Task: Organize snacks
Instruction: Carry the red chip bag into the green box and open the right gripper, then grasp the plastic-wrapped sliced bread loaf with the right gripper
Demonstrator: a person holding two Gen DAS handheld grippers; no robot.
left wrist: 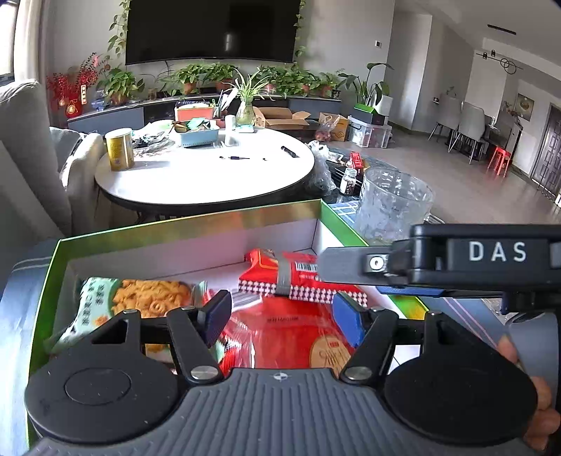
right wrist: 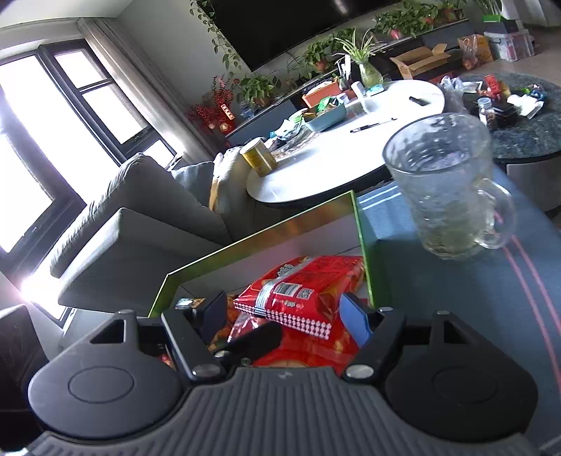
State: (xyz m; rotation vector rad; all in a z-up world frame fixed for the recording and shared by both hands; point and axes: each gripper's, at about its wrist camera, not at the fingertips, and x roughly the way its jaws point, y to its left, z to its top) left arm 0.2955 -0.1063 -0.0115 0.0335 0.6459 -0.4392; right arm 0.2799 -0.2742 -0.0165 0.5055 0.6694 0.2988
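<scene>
Both grippers over snack box, jaws wide, holding nothing.
Left gripper (left wrist: pixel 282 315) and right gripper (right wrist: pixel 284 317) lower centre; red snack packs (left wrist: pixel 301 277) inside green box (left wrist: pixel 189 224), mid-frame.

The left wrist view looks level and forward, close over the open box (left wrist: pixel 189 224), toward the white desk (left wrist: pixel 210 175) and the TV (left wrist: pixel 210 31). The right wrist view sits close above the same box (right wrist: pixel 259 231), tilted, facing the sofa (right wrist: pixel 140 210) and window (right wrist: pixel 52 122). Both views share the box, the snack packs (left wrist: pixel 301 277) (right wrist: pixel 298 291), the glass mug (left wrist: pixel 392 207) (right wrist: pixel 445 186) and the white desk (right wrist: pixel 350 154).
</scene>
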